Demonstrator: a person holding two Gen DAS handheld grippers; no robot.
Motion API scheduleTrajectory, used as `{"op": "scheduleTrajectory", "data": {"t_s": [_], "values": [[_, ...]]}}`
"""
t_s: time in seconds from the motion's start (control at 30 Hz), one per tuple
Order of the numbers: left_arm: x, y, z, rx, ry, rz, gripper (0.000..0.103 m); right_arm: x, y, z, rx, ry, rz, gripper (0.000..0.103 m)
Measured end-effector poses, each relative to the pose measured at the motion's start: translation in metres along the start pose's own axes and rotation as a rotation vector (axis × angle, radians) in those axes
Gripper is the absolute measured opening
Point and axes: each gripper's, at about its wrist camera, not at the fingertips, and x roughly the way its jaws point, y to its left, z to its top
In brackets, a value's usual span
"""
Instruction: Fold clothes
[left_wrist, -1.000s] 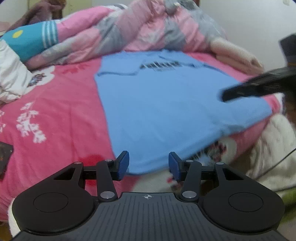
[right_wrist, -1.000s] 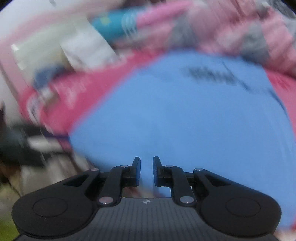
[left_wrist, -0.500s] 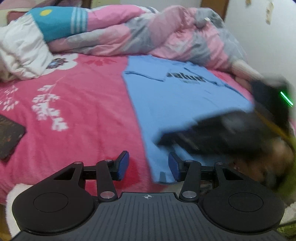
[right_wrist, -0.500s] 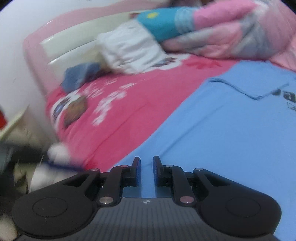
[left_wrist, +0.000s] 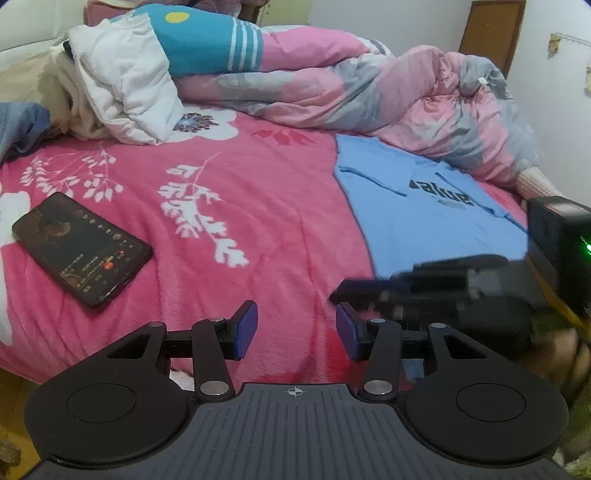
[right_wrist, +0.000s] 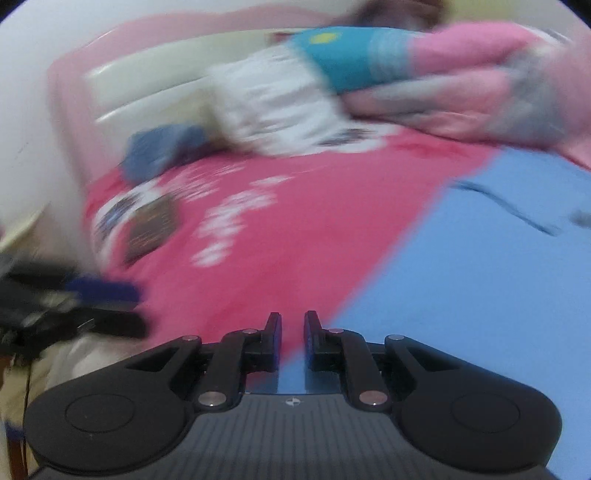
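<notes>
A home bedroom is being shown. A bed (left_wrist: 258, 192) is being covered by a pink floral blanket, with a rumpled pink-and-grey quilt (left_wrist: 369, 92) and a white pillow (left_wrist: 122, 92) being piled toward the cream headboard (right_wrist: 147, 85). A phone (left_wrist: 81, 247) is being left on the blanket. A brown door (left_wrist: 487, 33) is being seen in the white wall.

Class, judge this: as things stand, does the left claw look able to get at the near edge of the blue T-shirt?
Probably yes. The left claw is open over bare pink blanket, but the right claw partly covers the blue T-shirt near edge.
</notes>
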Motion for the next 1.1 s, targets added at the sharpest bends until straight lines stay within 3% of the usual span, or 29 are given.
{"op": "scheduleTrajectory", "data": {"t_s": [0.1, 0.27, 0.37, 0.43, 0.5, 0.53, 0.63, 0.73, 0.8, 0.93, 1.03, 1.1], "values": [[0.003, 0.001, -0.001, 0.001, 0.004, -0.006, 0.047, -0.010, 0.006, 0.005, -0.039, -0.011, 0.014, 0.013], [0.008, 0.002, -0.002, 0.002, 0.010, -0.015, 0.047, -0.023, -0.073, 0.033, 0.226, -0.047, -0.243, 0.013], [0.011, 0.003, -0.003, 0.002, 0.014, -0.021, 0.047, 0.001, -0.090, 0.041, 0.304, -0.011, -0.284, 0.013], [0.012, 0.004, -0.004, 0.000, 0.017, -0.018, 0.048, 0.015, -0.069, 0.042, 0.253, -0.016, -0.224, 0.013], [0.011, 0.005, -0.005, -0.003, 0.020, -0.010, 0.048, 0.023, -0.042, 0.038, 0.210, 0.002, -0.059, 0.012], [0.010, 0.006, -0.006, -0.005, 0.020, -0.005, 0.048, 0.021, -0.033, 0.034, 0.193, 0.003, -0.036, 0.012], [0.007, 0.008, -0.008, -0.011, 0.023, 0.009, 0.048, -0.006, -0.032, 0.021, 0.218, -0.034, -0.029, 0.012], [0.004, 0.007, -0.010, -0.008, 0.021, 0.013, 0.048, -0.048, -0.043, 0.005, 0.251, -0.089, -0.086, 0.013], [0.003, 0.005, -0.012, -0.006, 0.016, 0.009, 0.048, -0.064, -0.039, -0.011, 0.228, -0.077, -0.098, 0.013], [0.000, -0.004, -0.015, 0.009, 0.008, 0.010, 0.049, -0.080, -0.016, -0.056, 0.212, -0.007, -0.013, 0.014], [-0.003, -0.012, -0.019, 0.031, 0.013, 0.020, 0.050, -0.082, 0.015, -0.074, 0.166, 0.077, 0.130, 0.014], [-0.004, -0.018, -0.020, 0.049, 0.015, 0.027, 0.050, -0.089, 0.027, -0.078, 0.093, 0.081, 0.128, 0.013]]}}
